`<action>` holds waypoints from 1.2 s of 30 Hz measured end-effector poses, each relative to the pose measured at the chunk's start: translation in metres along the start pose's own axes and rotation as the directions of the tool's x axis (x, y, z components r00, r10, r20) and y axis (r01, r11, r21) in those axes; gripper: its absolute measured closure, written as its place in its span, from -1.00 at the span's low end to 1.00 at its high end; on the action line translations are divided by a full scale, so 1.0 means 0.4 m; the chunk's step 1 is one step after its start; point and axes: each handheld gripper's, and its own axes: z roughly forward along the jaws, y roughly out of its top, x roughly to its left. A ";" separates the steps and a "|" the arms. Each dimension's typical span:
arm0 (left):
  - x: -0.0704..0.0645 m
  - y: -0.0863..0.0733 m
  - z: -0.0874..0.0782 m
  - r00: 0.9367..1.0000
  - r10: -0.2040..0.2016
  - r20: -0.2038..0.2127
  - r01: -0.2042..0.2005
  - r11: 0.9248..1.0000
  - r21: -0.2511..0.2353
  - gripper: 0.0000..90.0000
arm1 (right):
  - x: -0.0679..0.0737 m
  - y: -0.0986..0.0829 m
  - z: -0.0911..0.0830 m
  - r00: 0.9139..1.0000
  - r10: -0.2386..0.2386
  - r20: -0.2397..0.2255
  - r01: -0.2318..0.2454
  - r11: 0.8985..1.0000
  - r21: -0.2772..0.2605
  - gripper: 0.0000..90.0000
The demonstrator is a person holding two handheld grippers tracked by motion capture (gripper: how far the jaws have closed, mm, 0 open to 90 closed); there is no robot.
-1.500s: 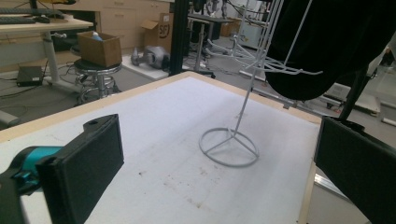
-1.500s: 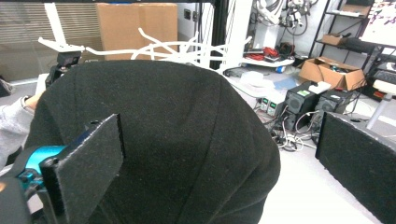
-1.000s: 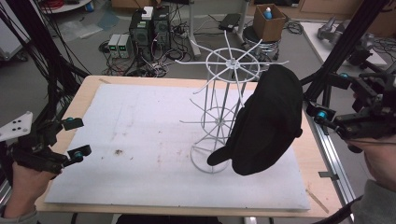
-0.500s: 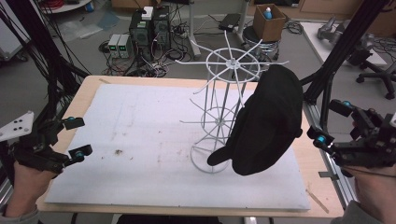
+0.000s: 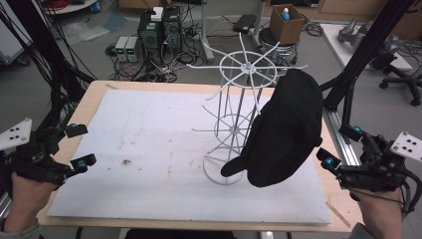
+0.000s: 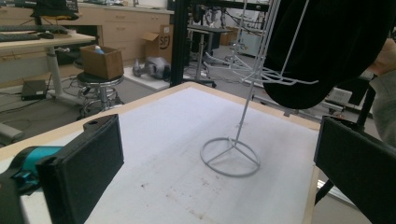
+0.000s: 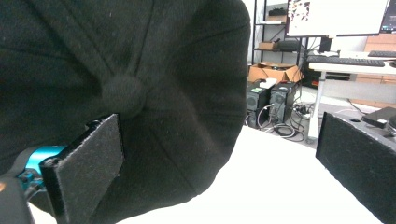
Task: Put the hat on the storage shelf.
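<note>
Grey floor (image 5: 74, 59) behind the tabletop (image 5: 94, 97) carries computer towers (image 5: 159, 30) and tangled cables (image 5: 154, 74). A cardboard box (image 5: 287, 22) sits on a stool (image 5: 271, 37); a desk (image 7: 355, 65) stands further off.

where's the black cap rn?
In the high view the black cap hangs on the right side of the white wire rack, over the right half of the white mat. The right tool sits open just beside it, not touching.

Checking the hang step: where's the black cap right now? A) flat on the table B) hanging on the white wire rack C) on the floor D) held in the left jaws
B: the black cap hangs from an arm of the white wire rack, off the table, with both sets of jaws open and apart from it.
</note>
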 end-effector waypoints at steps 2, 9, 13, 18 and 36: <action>0.000 0.000 0.000 1.000 0.000 -0.002 0.000 1.000 0.000 -0.96 | -0.002 -0.001 0.001 1.000 -0.002 0.000 0.002 1.000 0.018 -0.99; -0.003 0.003 -0.002 1.000 0.006 -0.003 -0.006 1.000 0.000 -0.96 | 0.003 -0.005 -0.007 1.000 -0.006 -0.005 0.007 1.000 0.025 -0.99; -0.005 0.004 -0.002 1.000 0.010 -0.001 -0.010 1.000 -0.002 -0.96 | 0.001 -0.010 -0.007 1.000 -0.002 -0.007 0.002 1.000 0.021 -0.99; -0.006 0.006 -0.006 1.000 0.011 -0.006 -0.011 1.000 -0.008 -0.96 | -0.002 -0.016 -0.001 1.000 0.005 0.001 -0.005 1.000 0.028 -0.99; -0.007 0.017 -0.014 1.000 0.022 -0.014 -0.023 0.999 -0.034 -0.96 | -0.022 -0.042 0.021 0.997 0.035 0.070 -0.040 0.997 0.068 -0.99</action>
